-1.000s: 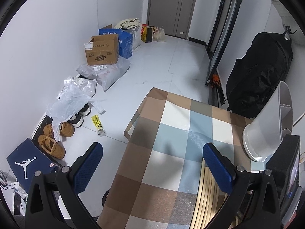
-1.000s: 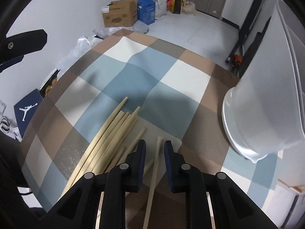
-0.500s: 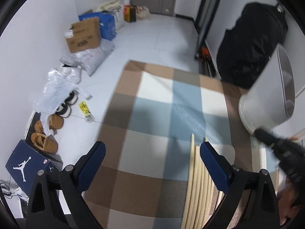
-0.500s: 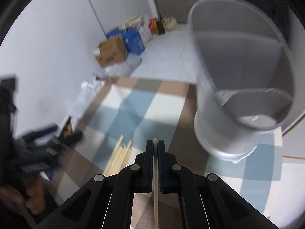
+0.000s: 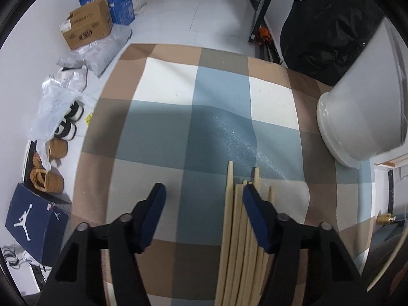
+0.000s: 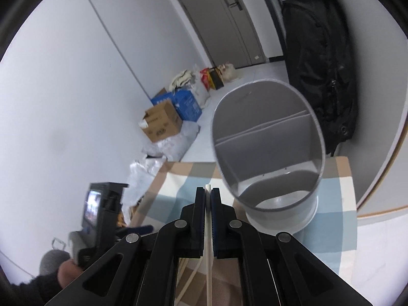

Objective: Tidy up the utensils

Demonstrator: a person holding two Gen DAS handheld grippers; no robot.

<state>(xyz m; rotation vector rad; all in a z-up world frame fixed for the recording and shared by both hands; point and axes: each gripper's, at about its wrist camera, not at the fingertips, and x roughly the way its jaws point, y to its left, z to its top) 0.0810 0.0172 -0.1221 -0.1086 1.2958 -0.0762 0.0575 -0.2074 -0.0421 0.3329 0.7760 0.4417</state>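
Chopstick point(image 6: 208, 232) is clamped between the pads of my right gripper point(image 6: 208, 196); its long axis runs along the fingers, with the pale tip standing just past them at twelve o'clock. From that tip the gray holder point(image 6: 267, 153) lies at about one to two o'clock, near, upright on the checked tablecloth point(image 6: 336, 204), its mouth facing me. A divider splits it into a near and a far compartment; both look empty from here. My judgement: the coming move turns on swinging the tip rightward and tipping the stick down into the near compartment, since the stick now points past the holder's left wall, not into it.

My left gripper point(image 5: 202, 195) points steeply down at the cloth, and its jaws have just been closing, now about half spread. Nothing is pressed between them. The remaining chopsticks point(image 5: 237, 229) lie in a bundle under and beside the right finger, long axes running six to twelve o'clock; the leftmost sticks fall inside the gap, the rest lie under or right of that finger. In this view the holder sits well off at two o'clock.

The right claw is nearer the holder; the left is nearer the bundle.
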